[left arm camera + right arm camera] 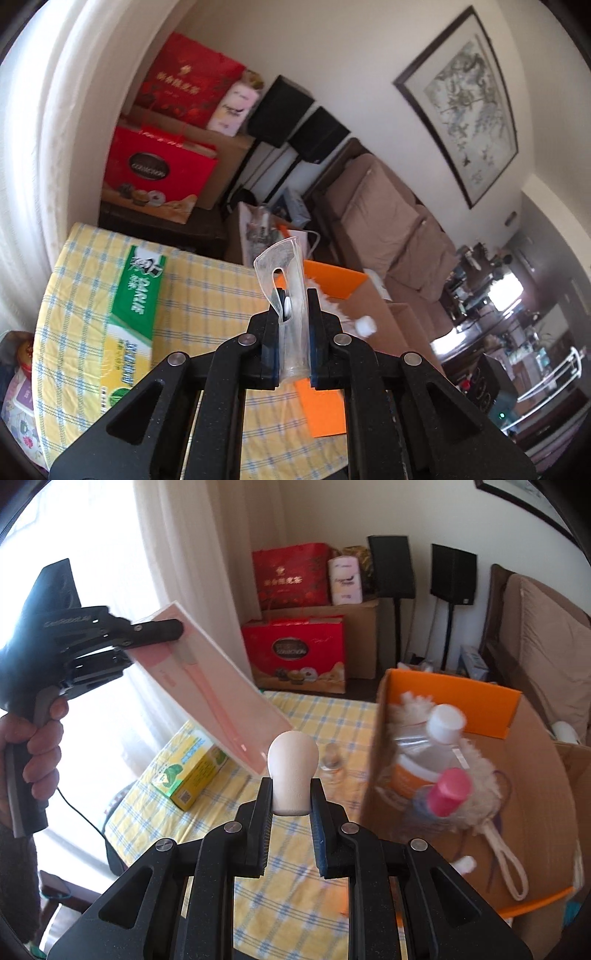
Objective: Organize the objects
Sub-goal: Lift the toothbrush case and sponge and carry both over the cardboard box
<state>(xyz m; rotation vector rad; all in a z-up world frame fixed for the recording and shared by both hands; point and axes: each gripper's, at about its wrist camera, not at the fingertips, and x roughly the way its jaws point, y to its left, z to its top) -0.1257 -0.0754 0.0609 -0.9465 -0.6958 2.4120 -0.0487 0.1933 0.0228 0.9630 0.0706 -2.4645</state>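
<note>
Two grips: left gripper [294, 325] jaws pinch a pink package [207, 675]; right gripper [291, 805] jaws clamp a sponge [293, 764].

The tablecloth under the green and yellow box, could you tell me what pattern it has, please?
Yellow with a blue-and-white check; the tablecloth shows best in the right wrist view.

In the lower middle of the frame, the right gripper [291, 794] pinched a pale egg-shaped sponge [293, 764] between its 2 black fingers, the rounded end poking upward. At the left edge, a hand [35, 753] gripped the handle of the left gripper [179, 629], whose jaws were closed on a flat pink package [218, 690] slanting down toward frame centre. Below lay a yellow checked tablecloth [295, 864] with a green-and-yellow box [192, 771] on it. At right stood an open cardboard box [535, 812] containing 2 capped bottles, blurred, and a fluffy cream brush [484, 794].
</note>
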